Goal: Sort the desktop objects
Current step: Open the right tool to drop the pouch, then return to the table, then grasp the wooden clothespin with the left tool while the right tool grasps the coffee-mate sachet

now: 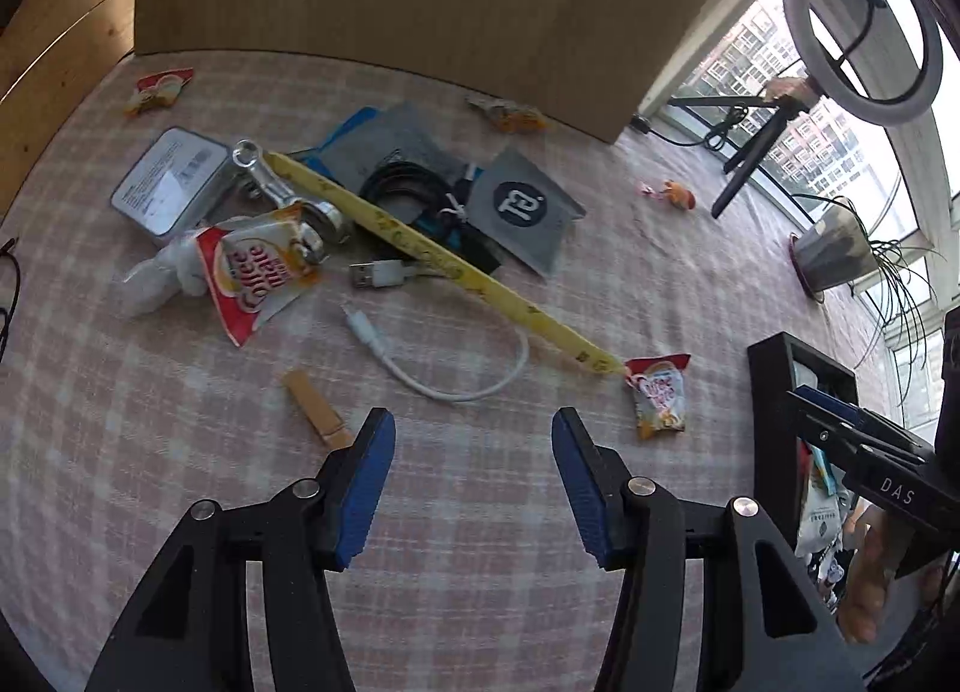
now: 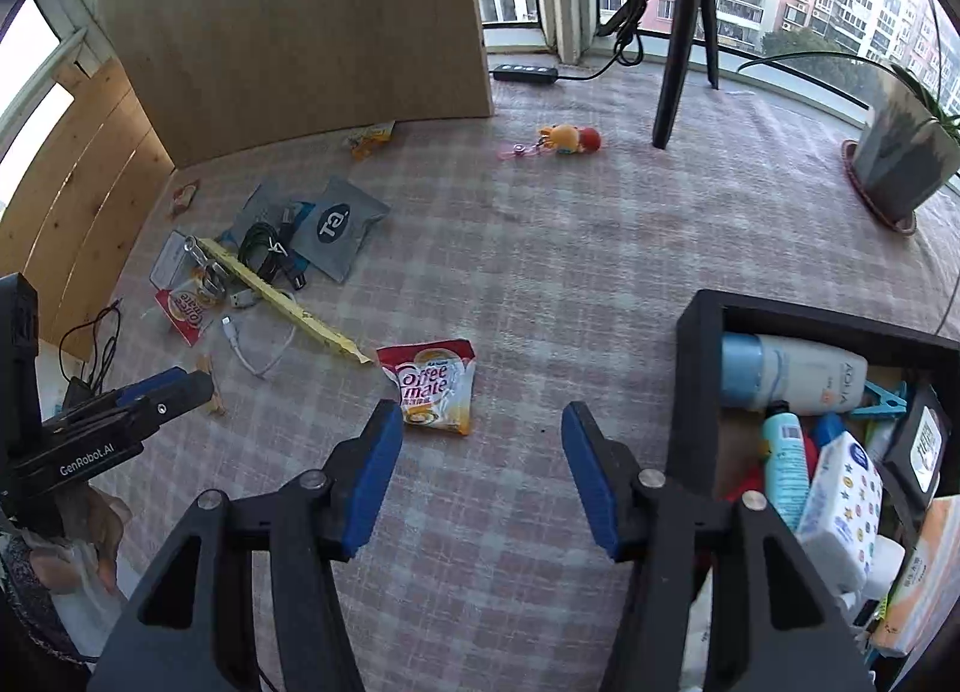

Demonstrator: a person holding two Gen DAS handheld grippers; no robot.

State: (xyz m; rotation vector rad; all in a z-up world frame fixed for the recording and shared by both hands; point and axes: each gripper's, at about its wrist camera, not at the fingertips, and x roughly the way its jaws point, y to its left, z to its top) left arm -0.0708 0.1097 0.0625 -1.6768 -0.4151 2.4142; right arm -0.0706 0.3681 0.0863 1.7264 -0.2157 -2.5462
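Both tongs hang spread and empty over the checked tablecloth: the left gripper faces a white cable, the right gripper a creamer sachet just ahead, with the black bin beside it. A pickup likely follows, needing a descent and pinch.

"Coffee mate" is read on the large sachet and on the small sachet. "DAS" is printed on the right tool; "GenRobot.AI" on the left tool. A round logo is seen on the grey pouch, not decipherable.
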